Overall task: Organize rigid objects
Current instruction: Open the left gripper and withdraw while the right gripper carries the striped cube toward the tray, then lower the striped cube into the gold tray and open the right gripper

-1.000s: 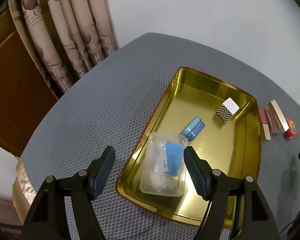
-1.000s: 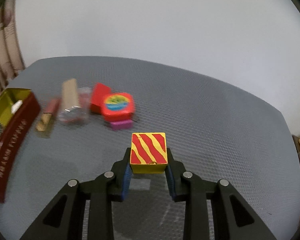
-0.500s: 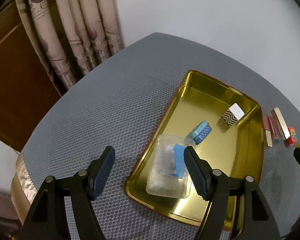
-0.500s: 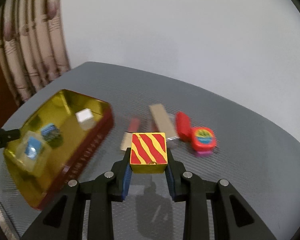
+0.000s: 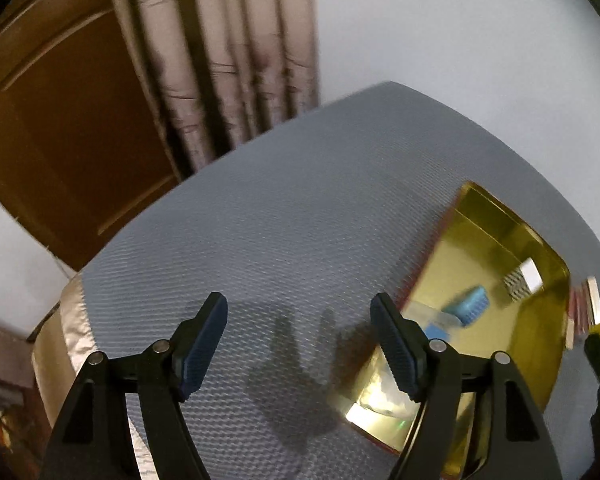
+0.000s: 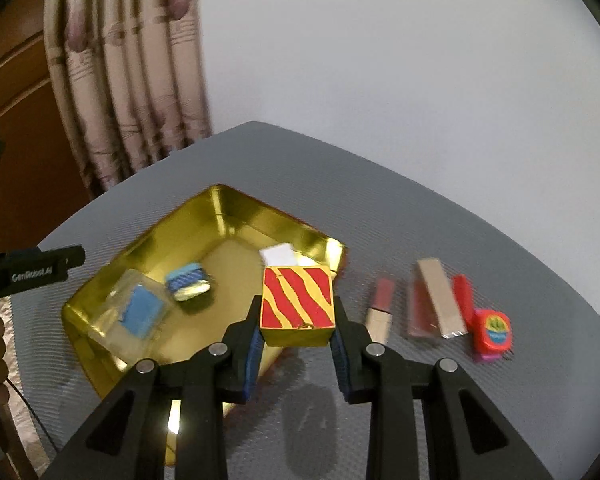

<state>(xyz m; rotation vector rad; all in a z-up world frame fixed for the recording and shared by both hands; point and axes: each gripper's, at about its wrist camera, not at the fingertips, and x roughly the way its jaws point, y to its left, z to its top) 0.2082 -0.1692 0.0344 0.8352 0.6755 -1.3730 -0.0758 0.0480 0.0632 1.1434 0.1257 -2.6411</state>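
Right gripper [image 6: 297, 344], nearest: blue ribbed pads pinching the striped block [image 6: 298, 303] on two opposite side faces, red-and-yellow top face up, block carried in the air just above the near rim of the gold tray [image 6: 236, 216]. Judged rigid and light, probably painted wood or card; flat parallel sides suit a two-sided pinch low on the faces; glossy paint possibly slippery, so a centred grip advisable. Sharp corners, no visible give.

Beyond, inside the tray: polished gold metal floor, mirror-like, upright walls, rounded corners. Clear plastic box [image 6: 134, 312] with a blue insert at the near-left, thin-walled and likely to flex; blue patterned tin [image 6: 188, 282] just beside it; white block [image 6: 278, 255] against the far wall, partly hidden behind the held block.

Right of the tray, on the grey honeycomb-textured mat [image 6: 420, 216]: pink tube [image 6: 382, 308], beige-capped tube [image 6: 438, 298], red stick [image 6: 462, 294] and round red toy [image 6: 493, 328], lying close together, contact uncertain through blur.

Left gripper [image 5: 298, 344]: fingers spread wide, nothing between them, hovering over bare mat just left of the tray's edge.

Farthest: patterned curtain [image 6: 128, 80], brown door [image 5: 60, 120], pale wall.
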